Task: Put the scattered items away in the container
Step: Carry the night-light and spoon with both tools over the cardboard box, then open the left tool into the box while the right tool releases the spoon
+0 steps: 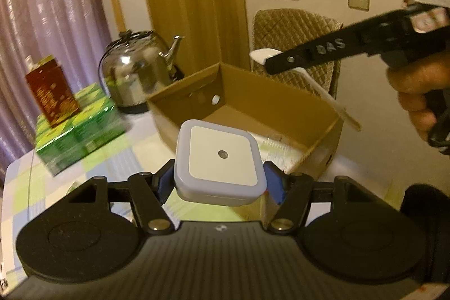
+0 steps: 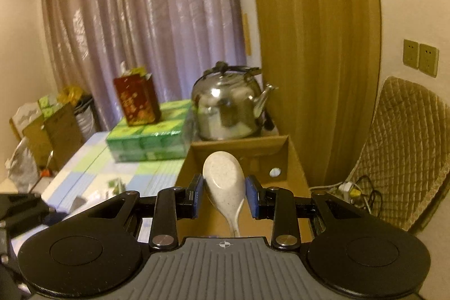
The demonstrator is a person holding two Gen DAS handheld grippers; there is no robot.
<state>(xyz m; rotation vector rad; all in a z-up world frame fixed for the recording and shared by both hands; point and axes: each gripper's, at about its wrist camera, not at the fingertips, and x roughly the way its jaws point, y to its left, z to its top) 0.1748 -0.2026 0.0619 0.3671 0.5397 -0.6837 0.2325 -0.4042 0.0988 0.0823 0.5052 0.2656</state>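
Note:
My left gripper [image 1: 216,183] is shut on a square white night light [image 1: 220,162], held in the air just short of the open cardboard box [image 1: 253,100]. In the right wrist view my right gripper [image 2: 225,193] is shut on a speckled white spoon [image 2: 223,182], bowl forward, handle running back under the gripper. The spoon hangs over the cardboard box [image 2: 292,159]. From the left wrist view the right gripper [image 1: 281,62] reaches in from the right above the box, the white spoon [image 1: 264,55] sticking out of it, a hand [image 1: 416,92] behind.
A steel kettle [image 1: 137,72] stands behind the box, beside green packs [image 1: 81,125] with a red carton [image 1: 52,92] on top. The checked tablecloth [image 2: 92,173] covers the table. A quilted chair [image 2: 399,153] and cables [image 2: 354,190] lie to the right; boxes [image 2: 53,131] far left.

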